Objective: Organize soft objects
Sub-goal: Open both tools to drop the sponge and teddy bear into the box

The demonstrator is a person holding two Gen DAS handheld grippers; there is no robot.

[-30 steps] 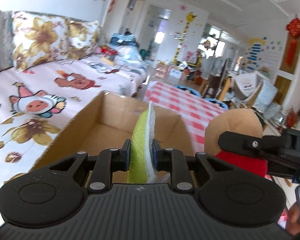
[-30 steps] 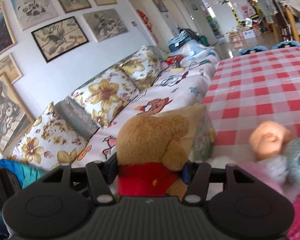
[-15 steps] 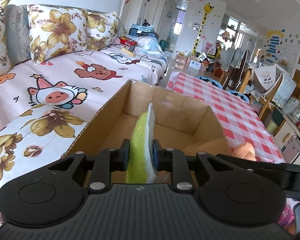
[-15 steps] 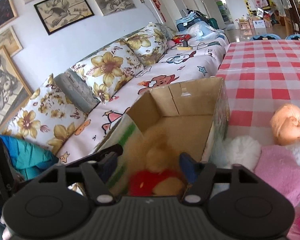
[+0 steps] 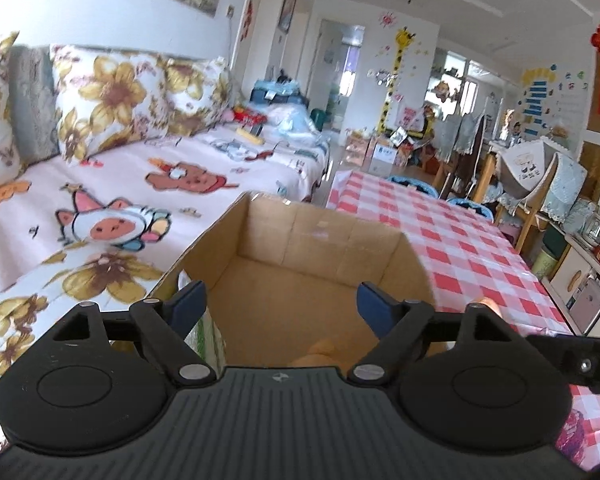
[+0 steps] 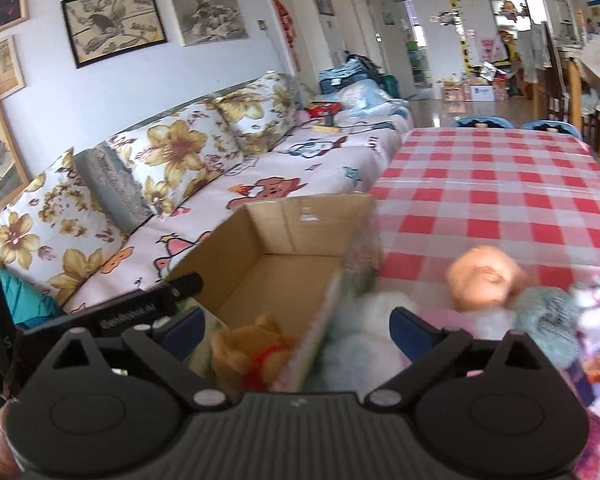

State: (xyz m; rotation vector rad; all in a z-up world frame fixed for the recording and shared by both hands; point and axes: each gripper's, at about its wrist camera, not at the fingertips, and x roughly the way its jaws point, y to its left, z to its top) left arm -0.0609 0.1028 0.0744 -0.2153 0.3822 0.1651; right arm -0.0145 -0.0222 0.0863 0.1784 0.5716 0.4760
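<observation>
An open cardboard box [image 5: 320,232] stands at the table's left edge, beside the sofa. My left gripper [image 5: 282,305] hangs over its near end, its jaws opening wide with nothing between them. A green and white strip [image 5: 210,340] shows by the left finger; I cannot tell if it is the sponge. A brown bear in a red shirt [image 6: 256,348] lies inside the box [image 6: 300,220]. Above the box's right wall, my right gripper [image 6: 296,330] is opening too, gripping nothing. A little of the bear [image 5: 320,350] peeks over the left gripper's body.
A white plush [image 6: 364,320], an orange doll head [image 6: 482,280], a grey-blue fluffy toy [image 6: 548,316] and pink fabric lie on the red checked tablecloth [image 6: 500,184] right of the box. A flowered sofa [image 5: 100,184] runs along the left. Chairs stand at the far end.
The left gripper let go of the green and white sponge. The right gripper released the bear, which dropped into the box. Both sets of jaws went from shut to wide apart.
</observation>
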